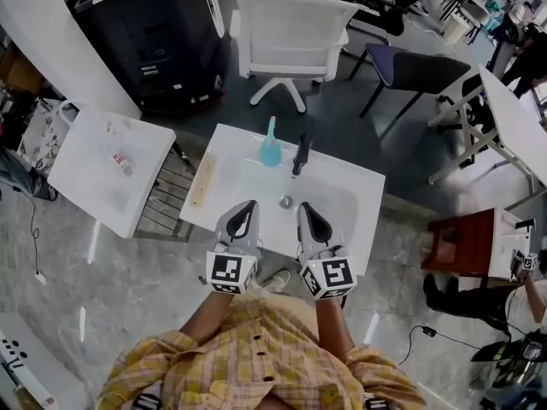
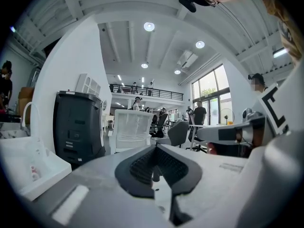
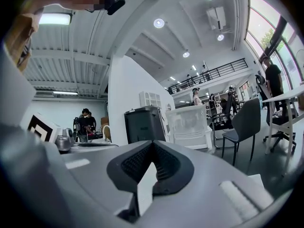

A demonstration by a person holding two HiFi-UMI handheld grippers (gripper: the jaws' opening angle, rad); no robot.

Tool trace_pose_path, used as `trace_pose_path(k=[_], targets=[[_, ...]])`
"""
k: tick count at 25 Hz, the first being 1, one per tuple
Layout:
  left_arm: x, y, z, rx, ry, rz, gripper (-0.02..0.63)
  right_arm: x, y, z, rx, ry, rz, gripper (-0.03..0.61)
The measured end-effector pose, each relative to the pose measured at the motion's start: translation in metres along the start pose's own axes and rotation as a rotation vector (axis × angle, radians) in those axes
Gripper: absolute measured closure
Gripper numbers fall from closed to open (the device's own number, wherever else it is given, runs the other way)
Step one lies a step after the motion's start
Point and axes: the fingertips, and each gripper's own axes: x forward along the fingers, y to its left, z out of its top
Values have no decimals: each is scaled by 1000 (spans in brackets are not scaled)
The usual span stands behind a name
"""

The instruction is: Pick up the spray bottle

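A teal spray bottle [image 1: 270,146] stands on the far half of the small white table [image 1: 350,195] in the head view. A slim black object [image 1: 299,155] stands just right of it. My left gripper [image 1: 249,206] and right gripper [image 1: 304,208] sit side by side over the table's near edge, pointing toward the bottle and well short of it. Both are shut with nothing between the jaws, as the left gripper [image 2: 154,148] and right gripper [image 3: 152,144] also show in their own views. I cannot make out the bottle in either gripper view.
A small round metal piece [image 1: 286,201] lies between the grippers and the bottle, and a pale wooden strip [image 1: 202,180] lies along the table's left edge. A white office chair [image 1: 295,28] and a black cabinet [image 1: 149,41] stand behind, a white side table [image 1: 107,165] at the left, a red stool [image 1: 466,242] at the right.
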Motion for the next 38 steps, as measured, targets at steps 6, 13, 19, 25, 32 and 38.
trace_pose_path(k=[6,13,19,25,32,38], targets=[[29,23,-5,-13,43,-13,615,29,-6,-3,2,21,-31,577],[65,47,-13,-52,95,-10,615,56,-19,-9,21,40,-76,577],[95,56,-29,-49,136,-6,615,67,-32,-22,35,62,-108,577],[127,64,-45,-36,174,-7,614,81,-43,-33,53,82,-129,577],[153,69,-63,-25,223,-16,568,90,-52,-44,61,113,-147,577],[168,72,-77,-27,248,-12,520,95,-56,-54,50,136,-163,577]])
